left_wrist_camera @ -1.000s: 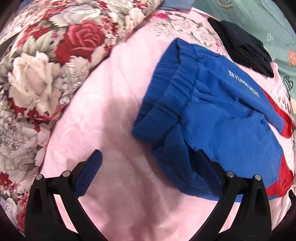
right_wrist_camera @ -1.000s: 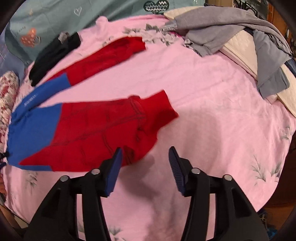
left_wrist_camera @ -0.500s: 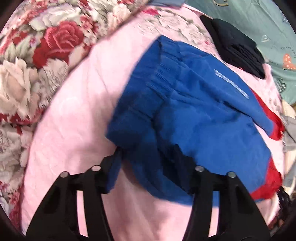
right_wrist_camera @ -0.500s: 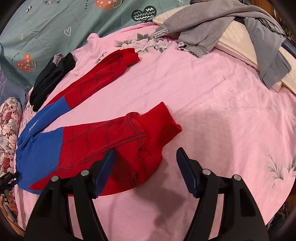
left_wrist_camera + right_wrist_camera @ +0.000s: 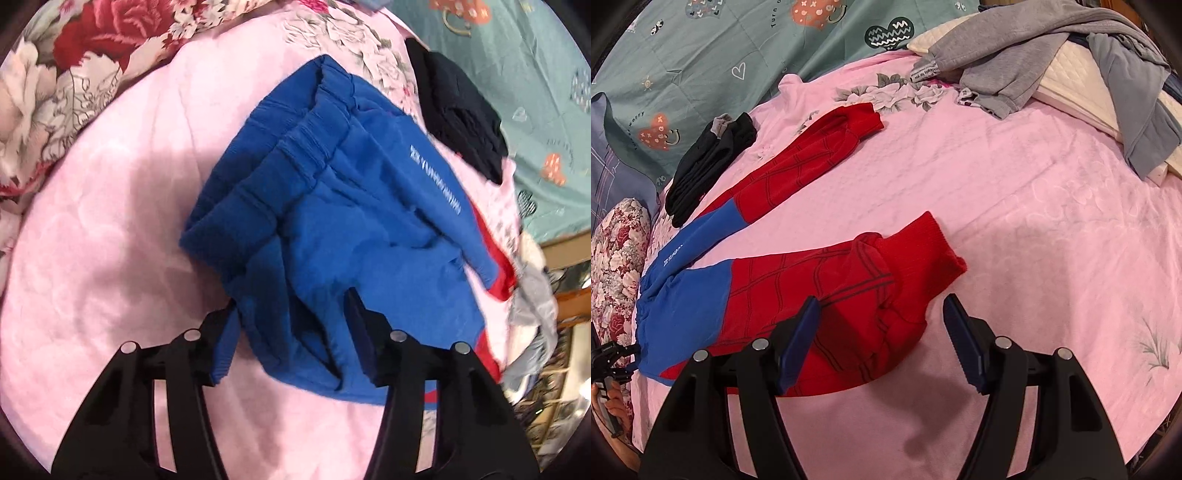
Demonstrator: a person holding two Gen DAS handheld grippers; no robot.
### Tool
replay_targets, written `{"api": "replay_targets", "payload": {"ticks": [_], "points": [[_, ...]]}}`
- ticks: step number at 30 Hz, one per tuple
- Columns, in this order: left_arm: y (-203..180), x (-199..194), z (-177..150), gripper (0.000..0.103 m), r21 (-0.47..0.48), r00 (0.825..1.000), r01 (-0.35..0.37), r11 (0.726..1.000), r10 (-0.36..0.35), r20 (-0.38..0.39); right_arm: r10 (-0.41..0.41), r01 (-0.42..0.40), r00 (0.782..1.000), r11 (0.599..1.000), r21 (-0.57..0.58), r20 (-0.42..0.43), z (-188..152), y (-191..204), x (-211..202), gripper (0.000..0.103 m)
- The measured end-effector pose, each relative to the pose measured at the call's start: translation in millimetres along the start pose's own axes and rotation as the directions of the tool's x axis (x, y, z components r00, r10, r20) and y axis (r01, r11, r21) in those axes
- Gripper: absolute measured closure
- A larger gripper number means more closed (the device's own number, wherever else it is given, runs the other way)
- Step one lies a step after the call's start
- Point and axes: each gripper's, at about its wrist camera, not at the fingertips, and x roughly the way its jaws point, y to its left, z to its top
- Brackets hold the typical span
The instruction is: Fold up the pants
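The pants (image 5: 812, 295), blue at the waist and red down the legs, lie spread on a pink bedspread (image 5: 1015, 221). In the left wrist view the blue waist end (image 5: 332, 229) fills the middle, and my left gripper (image 5: 291, 343) is shut on a bunched fold at its near corner. My right gripper (image 5: 881, 332) stands open over the near leg's red cuff (image 5: 923, 254), which lies between the fingers with the pads clear of the cloth. The far leg (image 5: 820, 147) stretches away to the upper left.
Folded black clothing (image 5: 709, 162) lies beyond the far leg, also seen as a black pile (image 5: 461, 122). Grey garments (image 5: 1052, 55) are heaped on a cream pad at the back right. A floral quilt (image 5: 55, 92) borders the waist end. A hand (image 5: 613, 402) shows at the far left.
My left gripper went from wide open beside the waist to closed on the blue fold. My right gripper moved forward over the red cuff and its jaws widened slightly.
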Motion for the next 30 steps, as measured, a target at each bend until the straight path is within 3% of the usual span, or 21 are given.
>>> {"api": "replay_targets", "payload": {"ticks": [4, 8, 10, 11, 12, 14, 20, 23, 26, 29, 30], "points": [[-1, 4, 6, 0.084, -0.042, 0.998, -0.052, 0.998, 0.054, 0.038, -0.044, 0.044, 0.999, 0.999, -0.001, -0.014, 0, -1, 8, 0.034], [-8, 2, 1, 0.088, -0.013, 0.99, -0.104, 0.995, 0.104, 0.09, -0.072, 0.073, 0.997, 0.997, 0.012, -0.035, 1, 0, 19, 0.034], [-9, -1, -1, 0.088, -0.024, 0.988, -0.101, 0.995, 0.104, 0.111, -0.062, 0.062, 0.998, 0.998, -0.003, -0.023, 3, 5, 22, 0.051], [-8, -3, -1, 0.088, -0.04, 0.989, -0.084, 0.996, 0.088, 0.117, -0.094, 0.093, 0.995, 0.995, -0.03, -0.037, 4, 10, 27, 0.071], [-4, -7, -1, 0.088, -0.067, 0.991, -0.043, 0.997, 0.051, 0.123, -0.134, 0.132, 0.99, 0.99, -0.048, -0.033, 4, 14, 29, 0.08], [4, -18, -2, 0.088, -0.112, 0.989, 0.028, 0.993, -0.012, 0.145, -0.103, 0.102, 0.994, 0.994, -0.024, -0.033, 6, 13, 28, 0.087], [-5, -51, -19, 0.092, -0.069, 0.979, 0.022, 0.997, -0.008, 0.204, -0.022, 0.023, 1.0, 1.0, 0.013, -0.013, 4, 5, -8, 0.088], [-10, -71, -32, 0.092, -0.044, 0.973, 0.007, 0.999, 0.003, 0.232, -0.031, 0.031, 1.0, 0.999, -0.01, -0.002, -3, 5, -29, 0.088], [-7, -95, -47, 0.096, -0.03, 0.955, -0.052, 0.998, 0.059, 0.292, -0.061, 0.061, 0.998, 0.998, -0.029, -0.014, -12, 1, -38, 0.088], [0, -87, -51, 0.093, -0.024, 0.97, -0.04, 0.999, 0.045, 0.239, -0.082, 0.079, 0.993, 0.996, -0.042, -0.085, -20, -7, -23, 0.085], [1, -82, -52, 0.093, -0.02, 0.973, -0.053, 0.998, 0.057, 0.225, -0.112, 0.108, 0.986, 0.993, -0.044, -0.122, -23, -10, -13, 0.076]]}}
